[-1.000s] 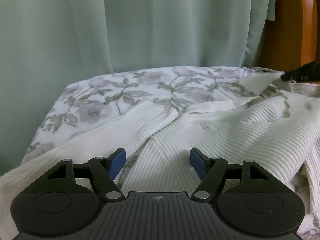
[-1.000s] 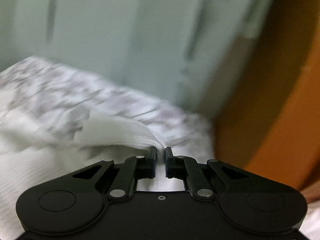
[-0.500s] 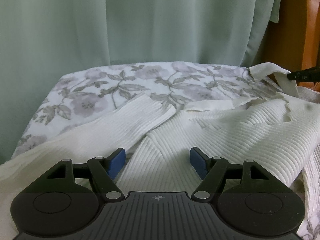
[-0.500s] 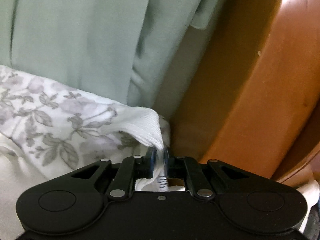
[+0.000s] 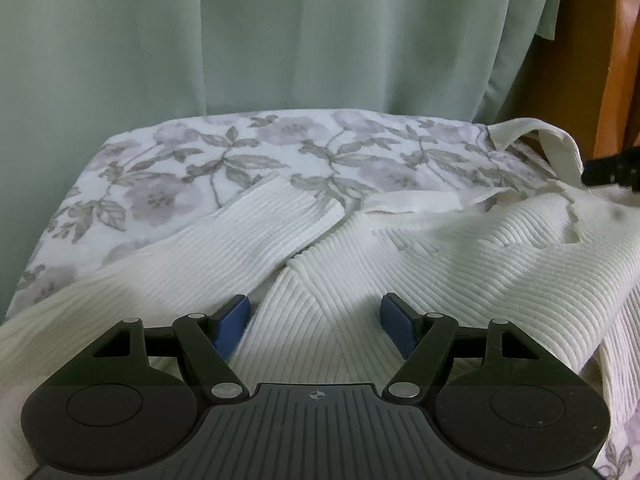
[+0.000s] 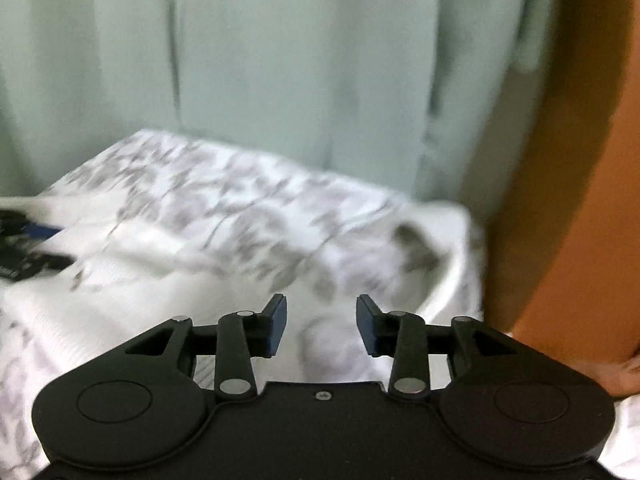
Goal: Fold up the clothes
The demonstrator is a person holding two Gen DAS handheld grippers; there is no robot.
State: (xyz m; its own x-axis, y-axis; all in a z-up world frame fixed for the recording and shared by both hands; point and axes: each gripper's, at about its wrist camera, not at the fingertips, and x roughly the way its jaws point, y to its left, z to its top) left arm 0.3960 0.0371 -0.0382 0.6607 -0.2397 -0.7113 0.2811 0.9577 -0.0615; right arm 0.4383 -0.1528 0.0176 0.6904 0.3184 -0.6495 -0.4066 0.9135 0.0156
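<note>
The right gripper (image 6: 321, 324) fingers are opening, seemingly on nothing; the left gripper (image 5: 315, 322), wide open over the sweater (image 5: 460, 264), should be pressed down before closing.

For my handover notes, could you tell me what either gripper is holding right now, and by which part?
Nothing is held. The right gripper is opening with no cloth between its pads; the left gripper is open over the white ribbed sweater, not pinching it.

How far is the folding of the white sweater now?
Early stage. Done: one sleeve lies across the sweater, which is spread on the floral sheet. In hand: nothing; the right gripper is opening with no cloth between its jaws, and the left gripper is open. Left: the rest of the folds.
</note>
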